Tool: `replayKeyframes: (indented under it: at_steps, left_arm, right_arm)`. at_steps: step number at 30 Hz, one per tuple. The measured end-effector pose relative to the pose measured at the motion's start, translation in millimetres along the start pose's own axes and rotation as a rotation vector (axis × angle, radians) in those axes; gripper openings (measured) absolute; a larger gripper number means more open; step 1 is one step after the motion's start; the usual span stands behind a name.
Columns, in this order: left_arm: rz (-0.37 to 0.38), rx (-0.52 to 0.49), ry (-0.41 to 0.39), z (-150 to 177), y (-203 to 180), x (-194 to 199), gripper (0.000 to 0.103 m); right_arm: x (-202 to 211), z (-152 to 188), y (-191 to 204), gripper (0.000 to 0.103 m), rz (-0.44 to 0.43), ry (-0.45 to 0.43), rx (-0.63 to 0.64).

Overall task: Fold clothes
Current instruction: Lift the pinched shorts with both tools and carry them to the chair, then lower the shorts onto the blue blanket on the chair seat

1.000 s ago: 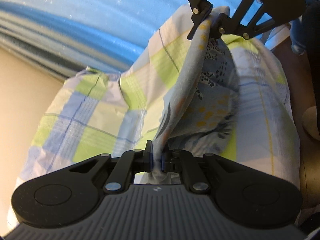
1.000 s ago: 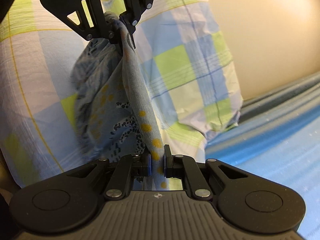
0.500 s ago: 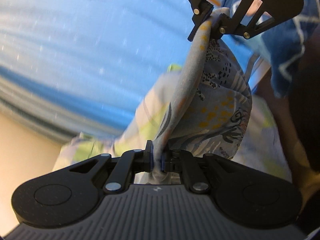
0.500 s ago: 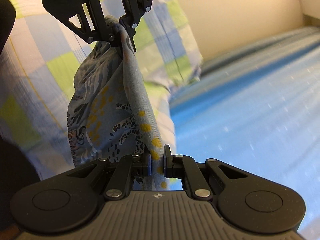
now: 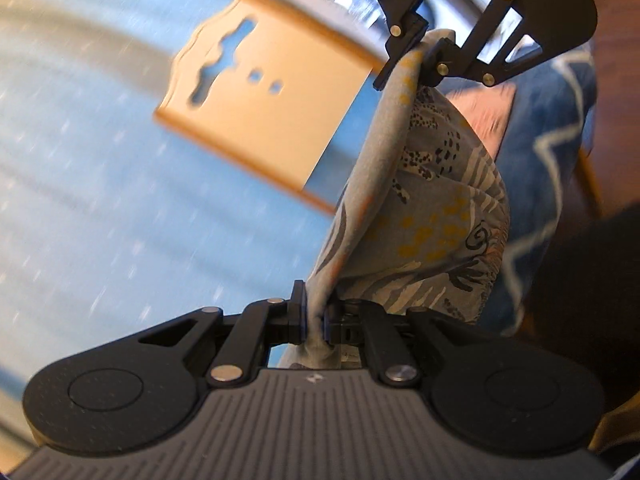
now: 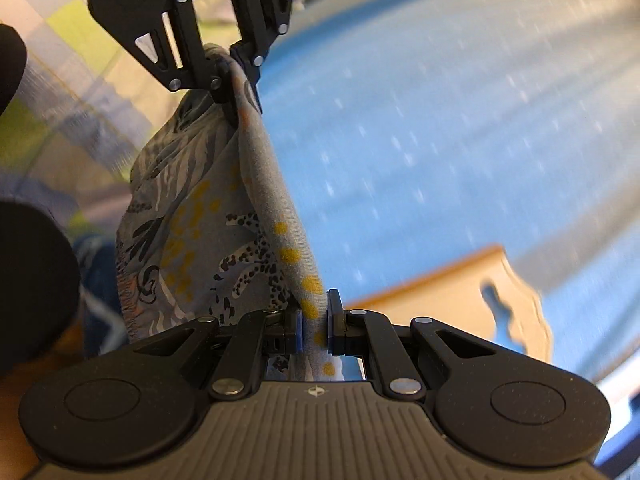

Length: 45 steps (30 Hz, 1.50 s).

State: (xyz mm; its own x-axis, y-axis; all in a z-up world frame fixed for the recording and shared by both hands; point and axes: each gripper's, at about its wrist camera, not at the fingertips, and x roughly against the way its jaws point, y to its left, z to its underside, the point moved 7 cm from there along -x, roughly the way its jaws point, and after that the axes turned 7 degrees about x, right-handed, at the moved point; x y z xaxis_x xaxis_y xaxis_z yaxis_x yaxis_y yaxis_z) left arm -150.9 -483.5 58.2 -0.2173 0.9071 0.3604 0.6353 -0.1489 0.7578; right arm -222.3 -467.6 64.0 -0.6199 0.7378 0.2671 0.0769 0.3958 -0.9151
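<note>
Left gripper (image 5: 314,318) pinches one end of the patterned grey garment (image 5: 432,216), low in its frame; right gripper (image 6: 314,322) clamps the other end. The cloth hangs stretched between them above the blue bedspread (image 6: 440,140), wooden board (image 5: 256,96) behind.

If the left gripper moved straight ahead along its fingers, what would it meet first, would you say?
Probably the right gripper, facing it and clamping the other end of the grey patterned garment with yellow dots held by the left gripper; depth is uncertain.
</note>
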Motion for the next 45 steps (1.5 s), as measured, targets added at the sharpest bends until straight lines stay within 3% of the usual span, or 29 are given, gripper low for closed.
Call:
replayKeyframes:
  at_steps: [5,8,14,16,18,22,24,26,31,35,40,45]
  left_arm:
    - [0.074,-0.028,-0.05,-44.3,-15.2,-45.4,0.006]
    - [0.083,-0.047,-0.071,-73.2,-13.3,-82.1,0.006]
    - [-0.05,-0.067,-0.175,-130.9,23.4,-130.7,0.006]
    - [-0.073,-0.087,-0.199,-135.1,18.6,-141.6,0.006]
    - [-0.035,-0.094,-0.177,-119.7,-7.1,-157.8,0.006]
    - [0.138,-0.14,-0.05,-54.5,-97.3,-197.5,0.006]
    - [0.2,-0.171,0.001,-28.1,-132.5,-210.5,0.007]
    - [0.201,-0.173,0.008,-15.9,-145.4,-212.8,0.009]
    - [0.178,-0.121,-0.016,-8.2,-132.0,-203.6,0.02]
    - [0.153,-0.144,-0.044,2.3,-127.8,-196.5,0.02]
    - [0.156,-0.21,-0.05,9.1,-139.4,-201.3,0.016]
    - [0.163,-0.199,-0.035,16.1,-143.2,-200.2,0.01]
  right_arm:
    - [-15.2,50.2,-19.1,0.008,0.01,0.088,-0.064]
    - [-37.7,75.3,-36.4,0.008,0.032,0.124,-0.074]
    - [-77.1,104.8,-93.9,0.008,0.256,0.128,-0.044]
    - [-81.8,119.2,-88.0,0.008,0.246,0.127,-0.077]
    - [-89.5,134.1,-53.4,0.008,0.16,0.152,-0.096]
    - [-111.5,165.4,44.2,0.008,-0.061,0.225,-0.078]
    - [-114.9,172.0,73.6,0.008,-0.127,0.243,-0.07]
    - [-112.3,174.7,86.4,0.008,-0.143,0.246,-0.052]
    - [-101.6,182.1,86.0,0.017,-0.146,0.265,-0.048]
    - [-86.4,185.3,92.6,0.021,-0.137,0.278,-0.019]
    - [-101.5,188.3,90.0,0.019,-0.17,0.312,-0.012]
    - [-97.7,186.9,89.5,0.014,-0.188,0.343,-0.108]
